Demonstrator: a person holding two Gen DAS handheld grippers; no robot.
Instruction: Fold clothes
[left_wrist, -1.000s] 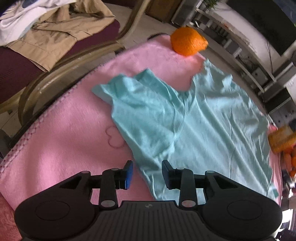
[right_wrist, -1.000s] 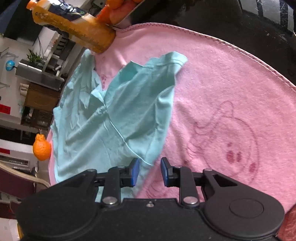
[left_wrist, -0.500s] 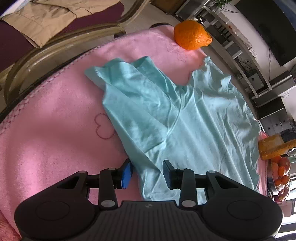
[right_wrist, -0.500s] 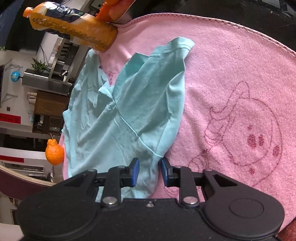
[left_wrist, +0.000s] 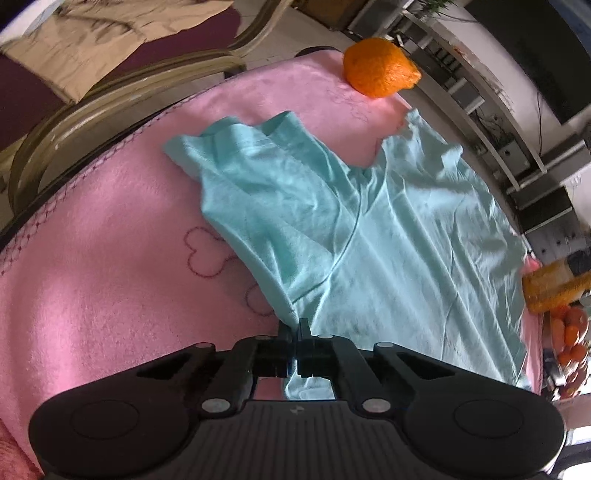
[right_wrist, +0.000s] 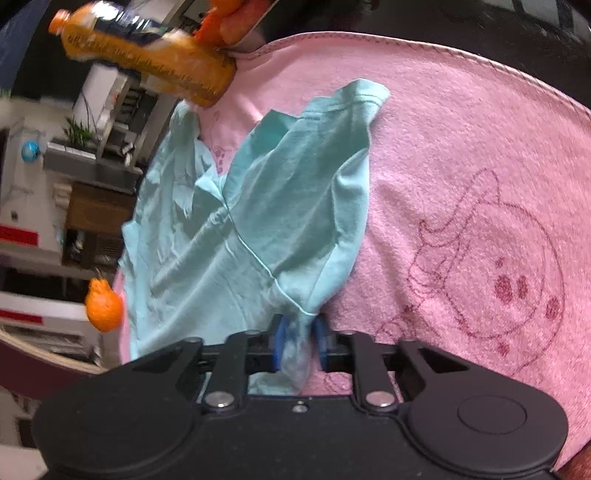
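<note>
Mint green shirt (left_wrist: 388, 236) crumpled, sleeves folded inward, on pink towel (left_wrist: 92, 288)

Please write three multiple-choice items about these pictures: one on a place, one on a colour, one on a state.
1. Where does the round orange fruit lie?
A. on the pink fleece blanket's far edge
B. on the shirt
C. in a gripper

2. What colour is the thin cotton T-shirt?
A. white
B. light turquoise
C. beige

3. How are the left gripper and right gripper?
A. both open
B. one open
C. both shut on shirt cloth

Answers: 1 A, it sits beyond the shirt; 2 B, plainly turquoise; 3 C, cloth is pinched between each pair of jaws, which have just closed.
</note>
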